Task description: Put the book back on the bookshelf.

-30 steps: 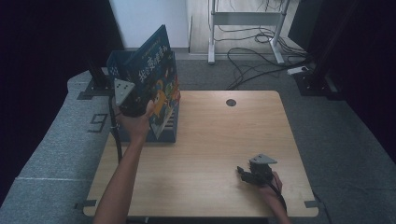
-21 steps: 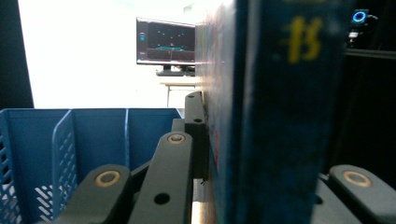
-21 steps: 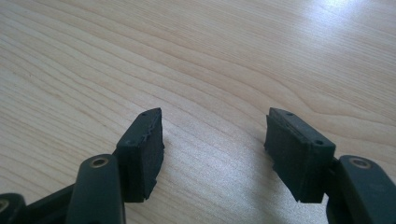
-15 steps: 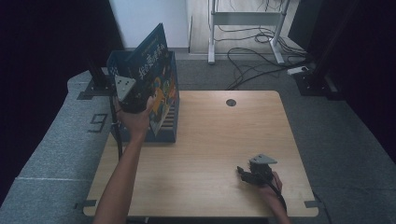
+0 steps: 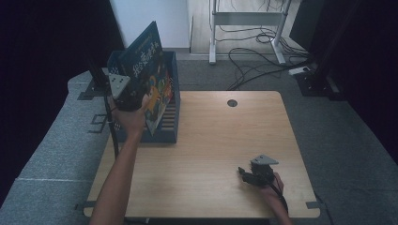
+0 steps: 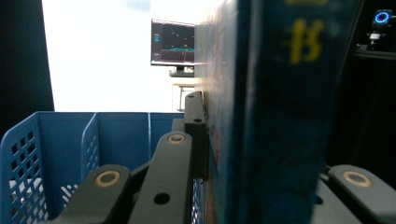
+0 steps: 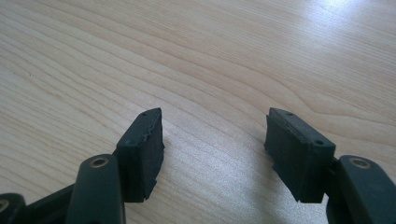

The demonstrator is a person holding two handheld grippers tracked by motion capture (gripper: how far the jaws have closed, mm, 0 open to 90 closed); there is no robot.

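Upper left of the high view: the left tongs (image 5: 126, 96) are clamped on the blue picture book (image 5: 149, 61), which stands tilted above the blue crate (image 5: 162, 133) at the counter's (image 5: 211, 140) left edge. In the left gripper view the book's spine (image 6: 275, 112) sits pinched between the jaws, dividers below. My read: square the book upright, line it over a free slot, lower slowly, release only once it's seated. Lower right, the right tongs (image 5: 248, 174) rest on the wood, jaws apart, holding nothing.
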